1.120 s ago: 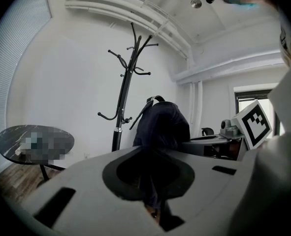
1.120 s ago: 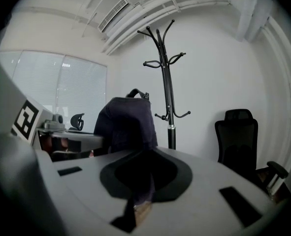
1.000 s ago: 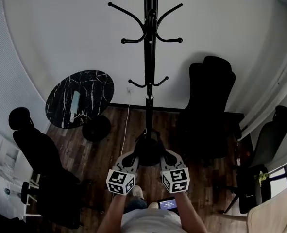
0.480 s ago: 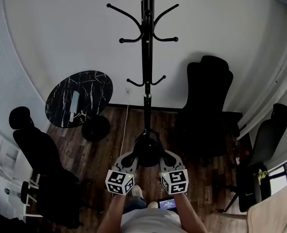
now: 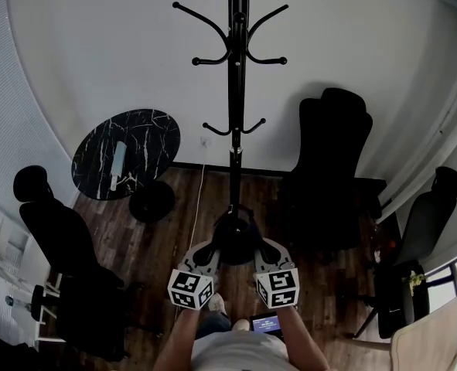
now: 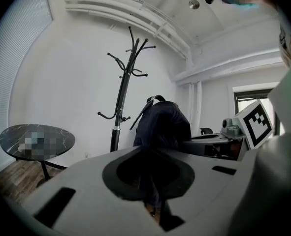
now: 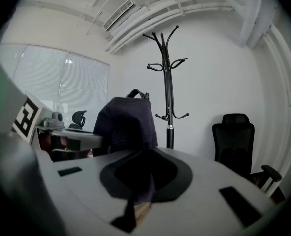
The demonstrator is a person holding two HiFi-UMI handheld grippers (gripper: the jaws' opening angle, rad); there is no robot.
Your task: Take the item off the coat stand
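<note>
The coat stand (image 5: 235, 91) is standing bare ahead of both hand-held grippers, every hook empty, and it is sitting in almost the same place in the head view as a second ago; only the view itself is shifting slightly. The dark item (image 5: 234, 242), a bag by the look of its top loop, is hanging clear of the stand, low between the two hand-held grippers and just in front of the person. It is showing no real change in position over the last second.

The left hand-held gripper (image 5: 210, 253) is pinching a fold of the dark fabric at the item's left side, and the right hand-held gripper (image 5: 264, 252) is pinching it at the right side, jaws pressed nearly together on the cloth.

Since nothing is moving much, the removal itself is looking done; the person is probably just holding the item steady away from the stand.
</note>
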